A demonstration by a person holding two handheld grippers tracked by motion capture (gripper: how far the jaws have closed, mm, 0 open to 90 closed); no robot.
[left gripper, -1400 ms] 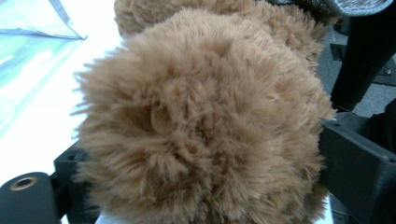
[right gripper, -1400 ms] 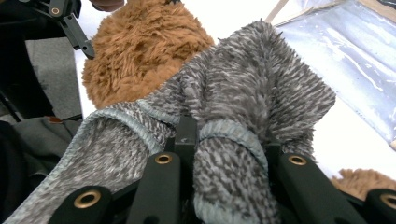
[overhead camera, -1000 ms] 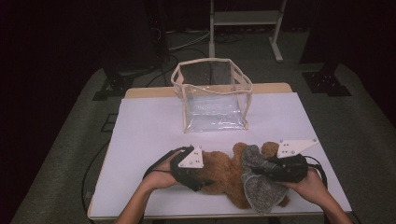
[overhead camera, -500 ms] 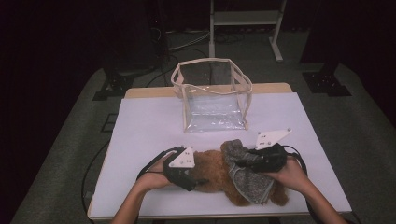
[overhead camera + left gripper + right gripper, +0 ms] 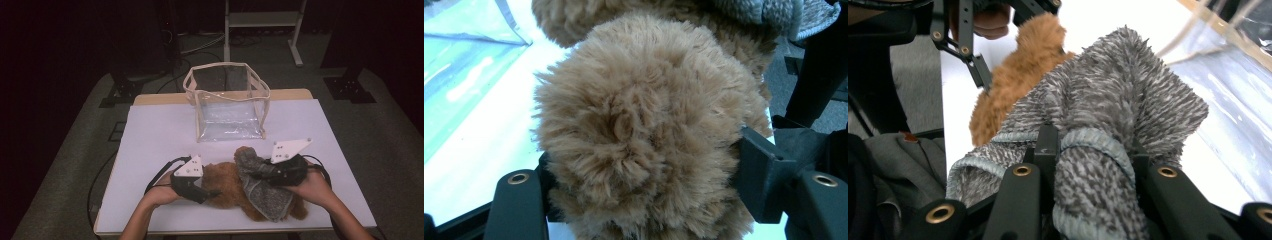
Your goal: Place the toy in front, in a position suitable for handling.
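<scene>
Left gripper (image 5: 207, 192) has just been closing on the brown plush toy (image 5: 227, 182) near the table's (image 5: 150, 135) front edge — keep it pinned. Left gripper view: fur bulges between the jaws. Right gripper view: your right gripper is clamped on the grey knit garment (image 5: 1108, 115) — pull evenly.

the bag (image 5: 227, 107) stands at the back middle of the bench (image 5: 150, 145). the plush toy (image 5: 225, 182) lies near the front edge, before the bag and apart from it. the cloth (image 5: 262, 187) lies on the toy's right half.
</scene>
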